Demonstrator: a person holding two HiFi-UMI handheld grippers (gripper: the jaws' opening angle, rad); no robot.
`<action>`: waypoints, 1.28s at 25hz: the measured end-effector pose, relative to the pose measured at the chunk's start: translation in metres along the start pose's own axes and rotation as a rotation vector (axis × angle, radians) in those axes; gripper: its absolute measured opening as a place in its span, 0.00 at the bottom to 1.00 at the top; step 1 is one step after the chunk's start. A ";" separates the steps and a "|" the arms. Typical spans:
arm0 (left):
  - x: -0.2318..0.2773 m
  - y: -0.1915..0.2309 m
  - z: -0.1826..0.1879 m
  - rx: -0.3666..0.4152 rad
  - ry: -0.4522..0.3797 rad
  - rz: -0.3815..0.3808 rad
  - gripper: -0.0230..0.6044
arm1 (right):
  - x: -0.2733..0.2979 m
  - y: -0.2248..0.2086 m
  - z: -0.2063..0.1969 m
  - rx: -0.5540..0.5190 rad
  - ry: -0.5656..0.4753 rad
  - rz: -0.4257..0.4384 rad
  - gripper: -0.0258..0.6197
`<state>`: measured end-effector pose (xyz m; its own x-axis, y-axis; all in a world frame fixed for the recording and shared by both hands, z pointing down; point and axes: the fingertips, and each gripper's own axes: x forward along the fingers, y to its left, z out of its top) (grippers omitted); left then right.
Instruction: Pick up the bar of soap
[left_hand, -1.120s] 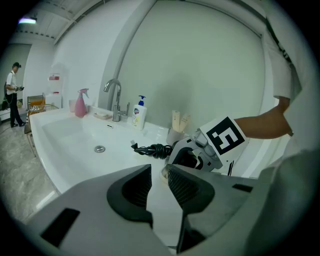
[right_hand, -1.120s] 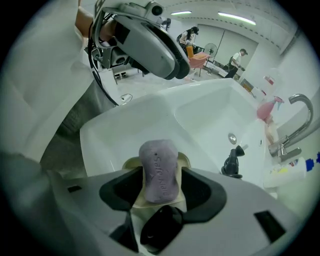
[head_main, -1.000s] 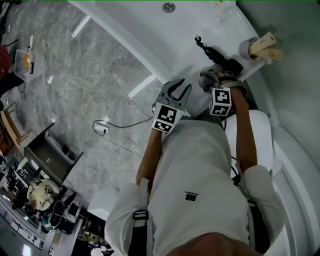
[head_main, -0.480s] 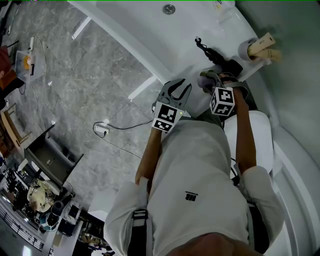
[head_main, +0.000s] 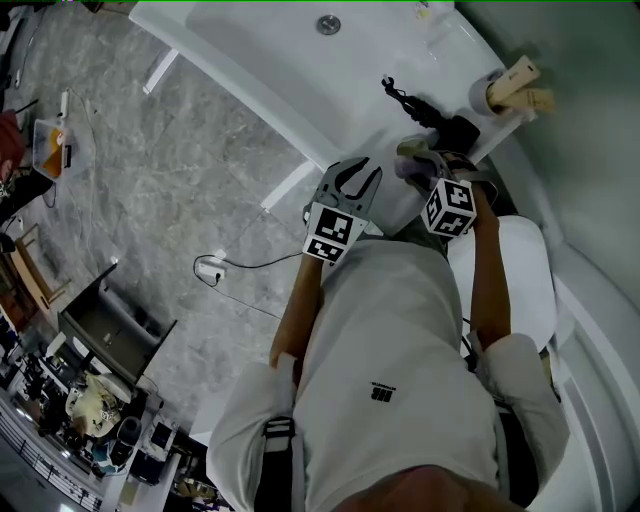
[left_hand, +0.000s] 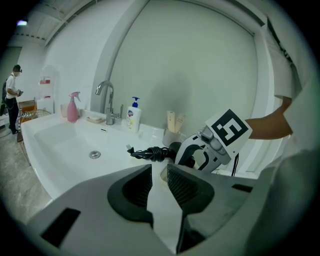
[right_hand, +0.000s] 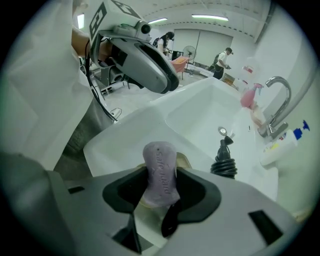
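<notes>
My right claw (right_hand: 161, 187) has just been closing and now pinches the purple bar of soap (right_hand: 159, 162) by its flat sides, low centre in the right gripper view, over the cream dish (right_hand: 184, 159). The bar's long axis runs out along my jaws. My left claw (left_hand: 158, 182), slightly parted, holds nothing.

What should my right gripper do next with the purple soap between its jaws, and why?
Probably lift it straight up a little. The right gripper has just been closing its jaws, and they now press on both sides of the bar of soap, which stands on edge over the beige dish. A short rise would test the grip before carrying it off.
</notes>
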<state>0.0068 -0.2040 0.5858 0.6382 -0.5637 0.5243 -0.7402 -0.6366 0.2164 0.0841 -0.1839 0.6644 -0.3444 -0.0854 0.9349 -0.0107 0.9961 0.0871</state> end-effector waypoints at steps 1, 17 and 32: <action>0.000 -0.001 0.001 0.004 0.001 -0.006 0.22 | -0.003 0.000 0.001 0.028 -0.015 -0.007 0.35; 0.006 -0.014 0.019 0.110 0.000 -0.101 0.21 | -0.047 -0.013 0.003 0.413 -0.248 -0.198 0.34; 0.001 -0.019 0.036 0.200 -0.023 -0.204 0.20 | -0.077 -0.016 0.011 0.593 -0.360 -0.352 0.33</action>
<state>0.0293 -0.2109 0.5525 0.7758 -0.4240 0.4674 -0.5413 -0.8278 0.1474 0.1002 -0.1928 0.5867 -0.5099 -0.4882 0.7083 -0.6418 0.7641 0.0646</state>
